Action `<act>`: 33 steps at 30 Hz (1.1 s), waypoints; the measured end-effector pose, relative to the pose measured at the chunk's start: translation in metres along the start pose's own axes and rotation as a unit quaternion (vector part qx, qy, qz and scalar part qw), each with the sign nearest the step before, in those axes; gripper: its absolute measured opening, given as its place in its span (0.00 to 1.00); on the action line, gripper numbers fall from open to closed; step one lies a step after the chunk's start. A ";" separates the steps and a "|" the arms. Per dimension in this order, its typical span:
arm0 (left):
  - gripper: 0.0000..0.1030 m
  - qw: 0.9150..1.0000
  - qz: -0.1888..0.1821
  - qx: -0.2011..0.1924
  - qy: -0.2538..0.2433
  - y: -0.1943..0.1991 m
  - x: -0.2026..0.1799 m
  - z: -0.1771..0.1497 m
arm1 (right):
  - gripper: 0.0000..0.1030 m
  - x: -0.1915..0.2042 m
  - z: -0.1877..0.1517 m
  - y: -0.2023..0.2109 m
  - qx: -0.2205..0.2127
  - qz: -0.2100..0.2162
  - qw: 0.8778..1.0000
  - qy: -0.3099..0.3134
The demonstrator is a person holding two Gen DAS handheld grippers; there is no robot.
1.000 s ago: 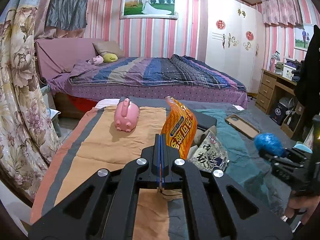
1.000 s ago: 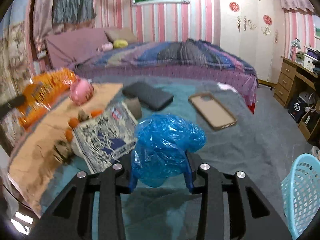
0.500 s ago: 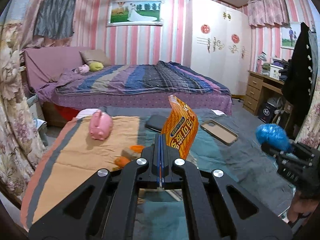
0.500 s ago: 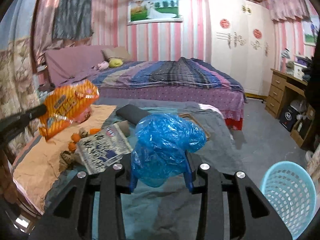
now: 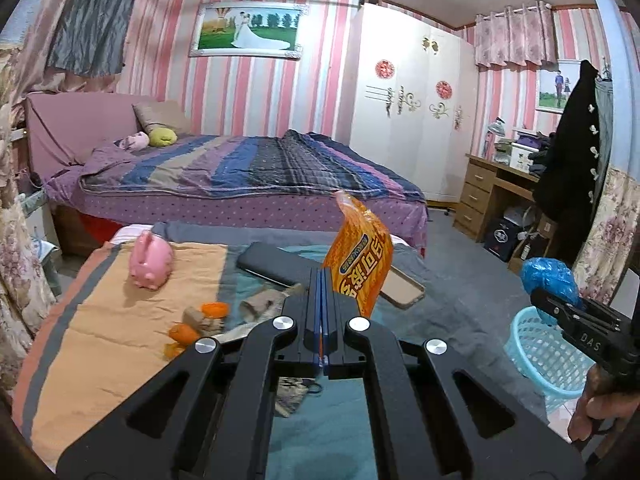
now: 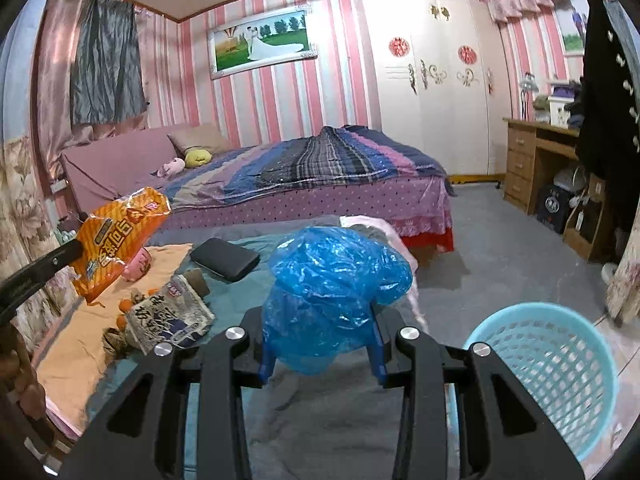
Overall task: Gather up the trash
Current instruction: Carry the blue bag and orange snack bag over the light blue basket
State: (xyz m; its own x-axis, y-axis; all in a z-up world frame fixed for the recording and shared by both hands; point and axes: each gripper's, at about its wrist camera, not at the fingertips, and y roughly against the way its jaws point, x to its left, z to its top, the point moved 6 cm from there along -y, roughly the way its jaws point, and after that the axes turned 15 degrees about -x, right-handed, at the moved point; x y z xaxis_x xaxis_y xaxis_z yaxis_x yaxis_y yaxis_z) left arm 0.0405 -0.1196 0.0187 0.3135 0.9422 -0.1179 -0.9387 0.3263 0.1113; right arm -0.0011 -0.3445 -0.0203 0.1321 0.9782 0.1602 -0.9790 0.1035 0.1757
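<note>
1. Left wrist view: the orange snack wrapper (image 5: 358, 264) stands upright, held in the air above the low bed; the left tool (image 5: 322, 284) has its blue pads pressed flat together on the wrapper's lower left edge, with no gap showing.
2. In the right wrist view the same wrapper (image 6: 116, 240) hangs at the left, well clear of the bedding below it.
3. The crumpled blue plastic bag (image 6: 334, 294) bulges between the fingers of the right tool (image 6: 322, 354), whose jaws stand partly apart, clamped on the wad's lower sides.
4. From the left wrist view that bag (image 5: 550, 278) sits at the tip of the right tool, held in the air directly above the rim of the light blue basket (image 5: 540, 352).
5. The basket (image 6: 560, 372) stands on the floor at the right of the low bed, beside its edge.
6. Other litter lies on the low bed (image 5: 112, 344): a grey printed wrapper (image 6: 172, 320), flat and wrinkled, with orange peel pieces (image 5: 196, 322) just beside it on the tan blanket.
7. Farther back on the same bed rest a pink piggy bank (image 5: 151, 261), a dark wallet-like case (image 6: 224, 258) and a tan phone case (image 5: 402, 288), each apart from the others.
8. Beyond them stands a larger bed with a striped quilt (image 5: 256, 168), against the pink striped wall.
</note>
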 end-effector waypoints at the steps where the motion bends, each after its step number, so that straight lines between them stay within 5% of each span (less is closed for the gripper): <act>1: 0.00 1.000 -0.005 0.002 0.003 -0.001 -0.004 -0.001 | 0.35 -0.004 0.001 0.000 0.000 0.000 1.000 0.001; 7: 0.00 0.999 -0.034 0.017 -0.027 -0.014 -0.055 -0.004 | 0.36 -0.029 0.014 0.010 -0.017 -0.012 1.000 -0.012; 30: 0.00 0.987 -0.139 0.061 -0.046 -0.046 -0.217 -0.019 | 0.38 -0.175 0.019 0.039 -0.005 -0.200 0.980 -0.010; 31: 0.00 0.987 -0.142 0.062 -0.047 -0.046 -0.221 -0.020 | 0.40 -0.179 0.018 0.039 -0.004 -0.198 0.980 -0.017; 33: 0.00 0.986 -0.145 0.064 -0.050 -0.048 -0.227 -0.021 | 0.65 -0.188 0.017 0.038 -0.005 -0.190 0.980 -0.060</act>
State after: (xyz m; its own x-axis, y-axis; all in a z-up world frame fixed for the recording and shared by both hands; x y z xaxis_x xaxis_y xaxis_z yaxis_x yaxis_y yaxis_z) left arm 0.0116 -0.3503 0.0192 0.5855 0.8080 -0.0655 -0.7833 0.5847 0.2111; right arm -0.0603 -0.5277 -0.0276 0.5035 0.8408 0.1991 -0.8575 0.4579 0.2347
